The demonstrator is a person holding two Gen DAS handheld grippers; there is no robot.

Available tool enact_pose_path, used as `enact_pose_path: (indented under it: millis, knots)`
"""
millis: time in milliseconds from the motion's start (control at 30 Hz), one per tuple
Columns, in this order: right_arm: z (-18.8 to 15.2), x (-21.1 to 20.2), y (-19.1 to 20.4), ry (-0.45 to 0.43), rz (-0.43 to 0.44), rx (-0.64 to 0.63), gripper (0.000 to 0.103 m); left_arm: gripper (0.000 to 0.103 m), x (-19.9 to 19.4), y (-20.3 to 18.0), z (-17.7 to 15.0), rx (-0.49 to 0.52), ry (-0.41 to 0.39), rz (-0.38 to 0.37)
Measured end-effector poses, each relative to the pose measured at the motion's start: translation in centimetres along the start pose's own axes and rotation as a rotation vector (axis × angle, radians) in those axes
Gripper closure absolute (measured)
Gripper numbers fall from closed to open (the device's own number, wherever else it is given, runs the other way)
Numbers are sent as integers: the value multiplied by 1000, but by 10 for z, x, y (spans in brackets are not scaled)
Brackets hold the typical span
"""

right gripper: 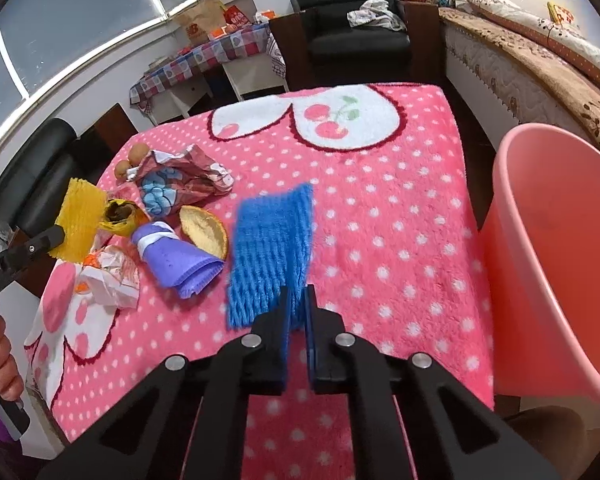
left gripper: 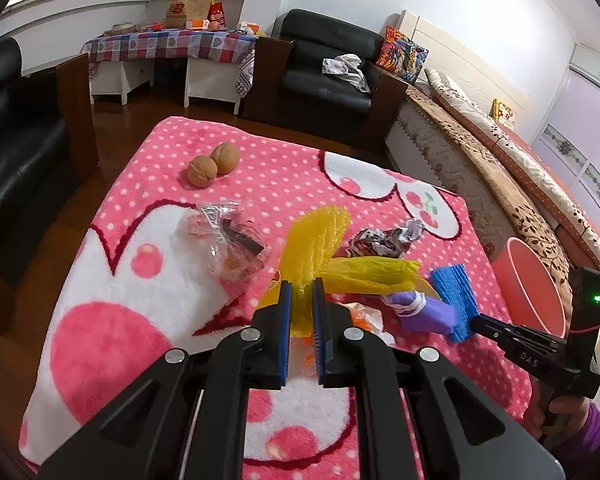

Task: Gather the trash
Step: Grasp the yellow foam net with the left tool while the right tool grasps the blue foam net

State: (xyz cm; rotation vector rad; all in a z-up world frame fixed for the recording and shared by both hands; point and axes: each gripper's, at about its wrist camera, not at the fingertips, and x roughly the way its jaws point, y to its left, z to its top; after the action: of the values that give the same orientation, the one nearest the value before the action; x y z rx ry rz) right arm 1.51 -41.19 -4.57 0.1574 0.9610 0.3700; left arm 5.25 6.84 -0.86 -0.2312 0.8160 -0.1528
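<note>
On the pink dotted blanket (left gripper: 148, 208) lies a heap of trash. My left gripper (left gripper: 302, 286) is shut on a yellow foam net (left gripper: 314, 236), which stands up from its pads; that net (right gripper: 78, 216) also shows at the left of the right wrist view. My right gripper (right gripper: 297, 294) is shut on the near edge of a blue foam net (right gripper: 274, 248), seen too as the blue net (left gripper: 454, 296) in the left wrist view. Around them lie a purple cloth roll (right gripper: 180, 258), a yellow peel (left gripper: 374, 276), a crumpled foil wrapper (right gripper: 180, 182) and a clear plastic wrapper (left gripper: 228, 240).
A pink bin (right gripper: 556, 248) stands at the blanket's right edge. Two walnuts (left gripper: 212, 164) lie toward the far side. A white crumpled wrapper (right gripper: 108, 276) sits near the left gripper. Black sofas, a checked table and a bed surround the blanket.
</note>
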Motion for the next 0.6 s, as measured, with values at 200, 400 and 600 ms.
enact_pose_path:
  millis: [200, 400, 600]
  knots:
    - [-4, -28, -2, -72, 24, 4, 97, 94, -5, -13, -1, 14, -5, -33]
    - [-4, -53, -6, -133, 31, 13, 97, 94, -7, -30, 0, 32, -10, -63]
    - [-4, -74, -14, -182, 28, 35, 97, 94, -6, -47, -1, 59, -8, -95]
